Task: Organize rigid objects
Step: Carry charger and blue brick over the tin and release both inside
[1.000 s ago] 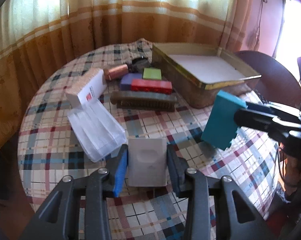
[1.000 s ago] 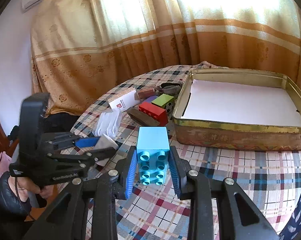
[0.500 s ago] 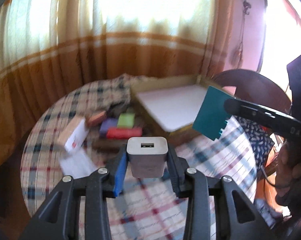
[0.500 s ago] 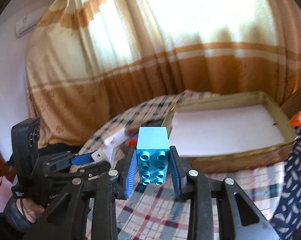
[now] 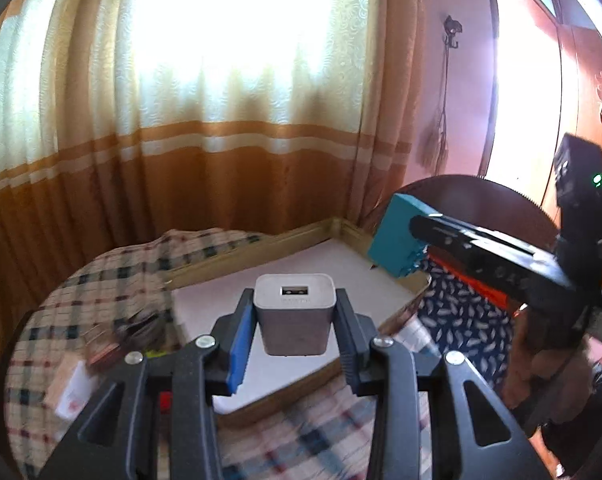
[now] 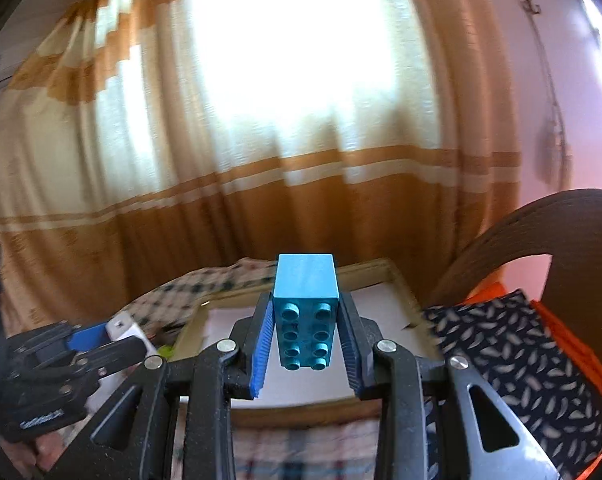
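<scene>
1. Left wrist view: the left hand-held gripper (image 5: 295,334) clasps a grey charger (image 5: 295,314) by its smooth flat sides, above the tray (image 5: 261,246) on the table (image 5: 41,308); it looks light, stiff, maybe slippery
2. Right wrist view: the right hand-held gripper (image 6: 305,338) grips a blue brick (image 6: 305,308) by its side walls above the tray; it looks hard, light

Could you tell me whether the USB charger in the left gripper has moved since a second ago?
Yes. The USB charger, held in the left gripper, has risen off the tablecloth and now hangs in front of the gold tin tray.
</scene>
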